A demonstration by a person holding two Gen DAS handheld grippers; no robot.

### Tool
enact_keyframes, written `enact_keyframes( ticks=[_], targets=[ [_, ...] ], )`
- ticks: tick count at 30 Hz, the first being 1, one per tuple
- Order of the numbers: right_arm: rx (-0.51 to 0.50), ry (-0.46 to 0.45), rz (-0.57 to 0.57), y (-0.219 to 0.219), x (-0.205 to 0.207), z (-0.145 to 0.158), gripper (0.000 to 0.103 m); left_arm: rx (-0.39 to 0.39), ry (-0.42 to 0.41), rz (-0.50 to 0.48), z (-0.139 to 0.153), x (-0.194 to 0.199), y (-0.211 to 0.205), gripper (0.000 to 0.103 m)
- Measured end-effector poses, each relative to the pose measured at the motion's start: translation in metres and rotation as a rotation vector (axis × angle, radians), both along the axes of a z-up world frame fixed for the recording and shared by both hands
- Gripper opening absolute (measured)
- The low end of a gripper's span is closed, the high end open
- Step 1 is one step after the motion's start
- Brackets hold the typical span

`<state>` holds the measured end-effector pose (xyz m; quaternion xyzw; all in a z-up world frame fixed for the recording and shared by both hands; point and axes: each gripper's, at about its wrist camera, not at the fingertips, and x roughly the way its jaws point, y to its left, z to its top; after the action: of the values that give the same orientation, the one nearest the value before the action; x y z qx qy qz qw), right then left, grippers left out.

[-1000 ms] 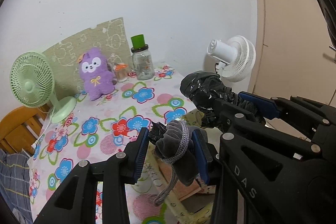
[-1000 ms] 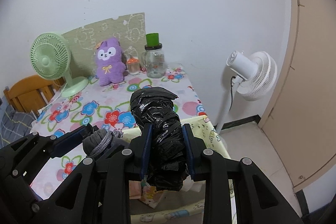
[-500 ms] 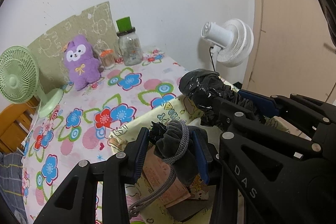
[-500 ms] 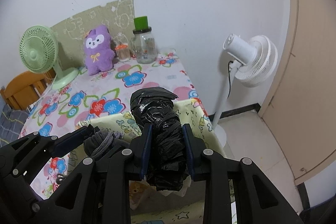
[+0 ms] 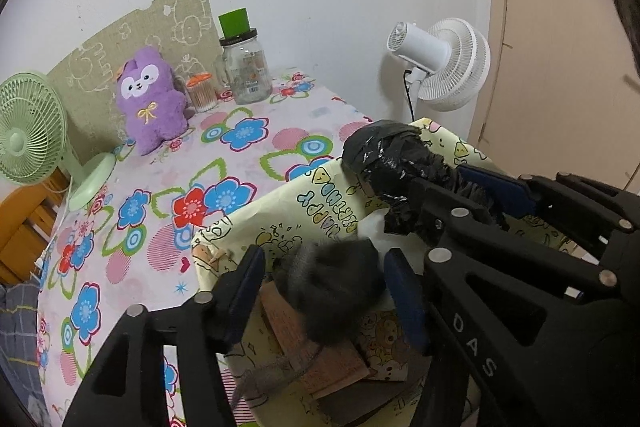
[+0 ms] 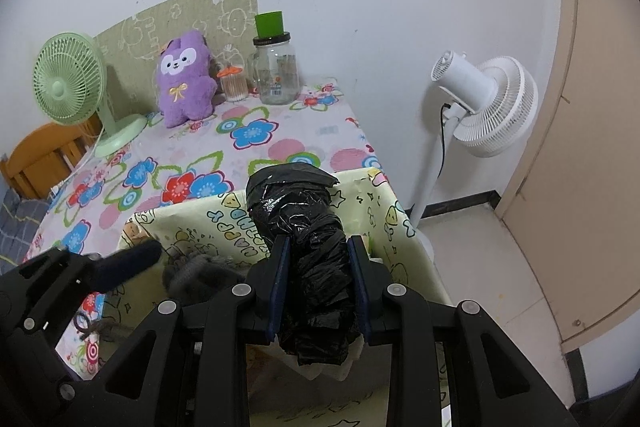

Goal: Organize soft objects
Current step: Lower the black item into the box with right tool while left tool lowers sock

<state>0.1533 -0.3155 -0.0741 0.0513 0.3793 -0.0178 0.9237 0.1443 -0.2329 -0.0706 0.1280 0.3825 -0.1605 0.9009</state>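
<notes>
Right wrist: claw clamped on crinkled black plastic bundle above printed box.

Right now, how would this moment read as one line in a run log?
left gripper: opening, grey pouch dropping into yellow bin | right gripper: shut on black bag bundle, above bin

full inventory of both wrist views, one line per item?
grey pouch: 1, dark grey, dropping into box
black bag roll: 1, black, over box
storage box: 1, pale yellow, table's near end
plush toy: 1, purple, table's back
desk fan: 1, green, table's left
glass jar: 1, clear, green lid
standing fan: 1, white, floor
left gripper: opening, pouch between jaws
right gripper: shut on roll
</notes>
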Motion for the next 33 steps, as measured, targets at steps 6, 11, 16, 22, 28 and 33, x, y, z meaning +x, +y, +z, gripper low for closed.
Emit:
enact_keyframes(
  ticks=[6,11,16,22,28,33],
  targets=[
    [0.011,-0.003,0.018,0.003,-0.003,0.002,0.032,0.007,-0.011,-0.001,0.003,-0.005,0.004,0.080],
    [0.025,-0.001,0.041,0.008,-0.008,0.005,0.032,0.022,-0.030,0.000,0.007,-0.013,0.008,0.084],
    [0.055,-0.002,0.053,0.013,-0.015,0.005,0.033,0.025,-0.030,0.005,0.006,-0.019,0.014,0.085],
    [0.071,0.013,0.046,0.018,-0.020,0.001,0.056,0.024,-0.020,0.012,0.003,-0.024,0.021,0.085],
    [0.043,-0.032,0.003,0.022,-0.032,0.003,0.086,0.016,-0.021,0.015,0.002,-0.030,0.027,0.086],
    [0.037,-0.033,-0.003,0.027,-0.037,0.005,0.092,0.009,-0.028,0.023,0.003,-0.034,0.035,0.088]
  ],
)
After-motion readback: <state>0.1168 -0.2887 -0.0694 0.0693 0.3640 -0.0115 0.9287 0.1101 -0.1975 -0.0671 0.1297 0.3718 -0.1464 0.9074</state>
